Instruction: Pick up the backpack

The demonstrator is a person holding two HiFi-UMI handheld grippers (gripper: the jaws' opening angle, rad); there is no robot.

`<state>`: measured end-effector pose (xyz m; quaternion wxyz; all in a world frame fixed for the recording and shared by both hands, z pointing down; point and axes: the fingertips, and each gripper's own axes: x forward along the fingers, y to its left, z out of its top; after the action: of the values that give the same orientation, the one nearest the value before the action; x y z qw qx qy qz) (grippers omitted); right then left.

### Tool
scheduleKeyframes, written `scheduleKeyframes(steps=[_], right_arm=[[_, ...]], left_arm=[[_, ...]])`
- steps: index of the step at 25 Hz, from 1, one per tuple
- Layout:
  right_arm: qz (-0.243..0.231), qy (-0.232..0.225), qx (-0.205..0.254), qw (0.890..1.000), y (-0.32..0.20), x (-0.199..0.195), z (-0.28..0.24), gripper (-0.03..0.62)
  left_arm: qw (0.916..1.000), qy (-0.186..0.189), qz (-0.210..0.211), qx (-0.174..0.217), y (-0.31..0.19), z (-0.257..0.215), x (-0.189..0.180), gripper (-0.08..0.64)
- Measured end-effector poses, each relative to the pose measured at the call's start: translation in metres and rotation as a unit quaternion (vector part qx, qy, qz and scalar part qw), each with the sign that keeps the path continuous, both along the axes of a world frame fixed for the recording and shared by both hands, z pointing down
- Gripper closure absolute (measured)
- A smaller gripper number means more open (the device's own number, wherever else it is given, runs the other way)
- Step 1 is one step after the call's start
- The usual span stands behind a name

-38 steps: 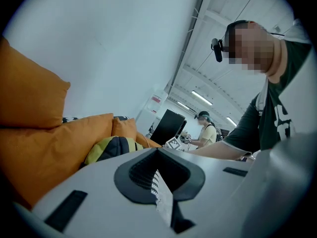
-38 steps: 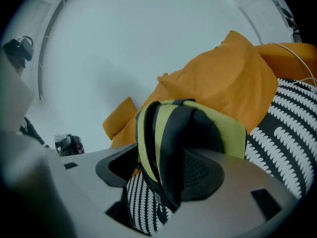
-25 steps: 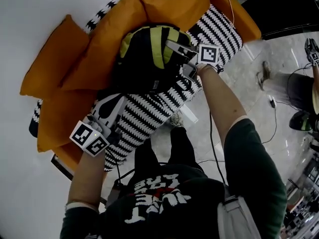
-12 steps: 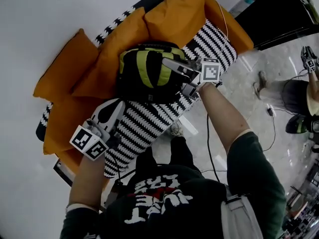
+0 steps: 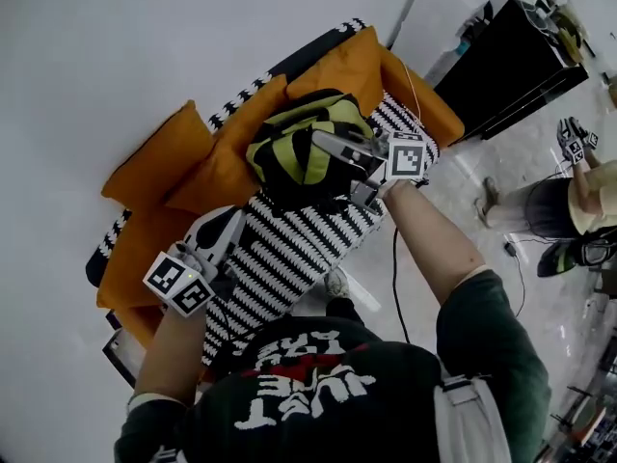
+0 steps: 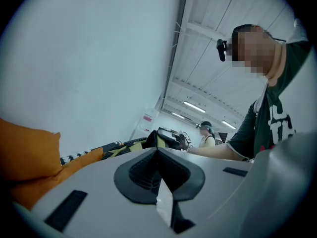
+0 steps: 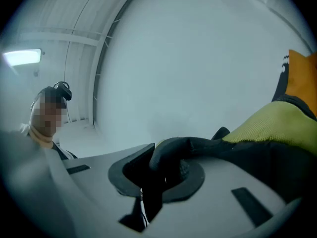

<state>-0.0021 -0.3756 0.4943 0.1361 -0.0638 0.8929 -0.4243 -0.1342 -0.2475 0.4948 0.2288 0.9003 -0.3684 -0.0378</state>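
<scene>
A black and yellow-green backpack (image 5: 301, 152) hangs just above the striped sofa seat (image 5: 289, 251), in front of the orange cushions (image 5: 159, 157). My right gripper (image 5: 328, 146) is shut on the backpack's black top handle (image 7: 198, 145), which loops between its jaws; the yellow-green fabric (image 7: 270, 128) fills the right of the right gripper view. My left gripper (image 5: 228, 226) hovers over the seat's left part, apart from the backpack, its jaws together with nothing between them (image 6: 157, 151). In the left gripper view the backpack (image 6: 141, 143) shows far off beyond the jaws.
The sofa stands against a white wall. A black cabinet (image 5: 511, 66) and a white box (image 5: 434, 17) stand to its right. Another person (image 5: 569, 201) stands on the glossy floor at the right. A cable (image 5: 395, 287) trails by the sofa's front edge.
Both grippers have risen. The right one has lifted the backpack by its handle off the sofa seat; the backpack now hangs bunched beneath it. The left gripper stays shut and holds nothing.
</scene>
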Motion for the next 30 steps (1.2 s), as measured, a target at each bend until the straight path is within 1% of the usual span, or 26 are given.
scheduleKeyframes(steps=[4, 7, 9, 13, 16, 19, 22, 26, 30], right_arm=[[0.034, 0.002, 0.05, 0.998, -0.032, 0.026, -0.091, 0.532], [0.055, 0.005, 0.08, 0.995, -0.053, 0.039, -0.157, 0.532], [0.061, 0.011, 0.101, 0.993, -0.046, 0.036, -0.184, 0.532], [0.071, 0.03, 0.141, 0.987, -0.015, 0.025, -0.231, 0.532], [0.088, 0.038, 0.167, 0.981, -0.008, 0.024, -0.294, 0.532], [0.106, 0.041, 0.181, 0.977, -0.012, 0.027, -0.357, 0.532], [0.12, 0.048, 0.194, 0.973, -0.025, 0.03, -0.389, 0.532], [0.126, 0.051, 0.219, 0.966, -0.035, 0.032, -0.429, 0.532], [0.136, 0.048, 0.237, 0.961, -0.041, 0.036, -0.456, 0.532]], left_arm=[[0.9998, 0.0, -0.005, 0.017, -0.013, -0.05, 0.012, 0.549], [0.9991, -0.012, -0.007, 0.041, -0.026, -0.088, 0.018, 0.549], [0.9982, -0.021, -0.012, 0.054, -0.018, -0.1, 0.011, 0.549], [0.9957, -0.029, -0.023, 0.085, 0.011, -0.126, -0.008, 0.549], [0.9935, -0.035, -0.035, 0.102, 0.02, -0.17, -0.021, 0.549], [0.9916, -0.038, -0.044, 0.116, 0.017, -0.213, -0.028, 0.549], [0.99, -0.038, -0.045, 0.129, 0.003, -0.226, -0.028, 0.549], [0.988, -0.045, -0.043, 0.142, -0.019, -0.239, -0.025, 0.549], [0.9871, -0.034, -0.046, 0.15, -0.032, -0.252, -0.027, 0.549]])
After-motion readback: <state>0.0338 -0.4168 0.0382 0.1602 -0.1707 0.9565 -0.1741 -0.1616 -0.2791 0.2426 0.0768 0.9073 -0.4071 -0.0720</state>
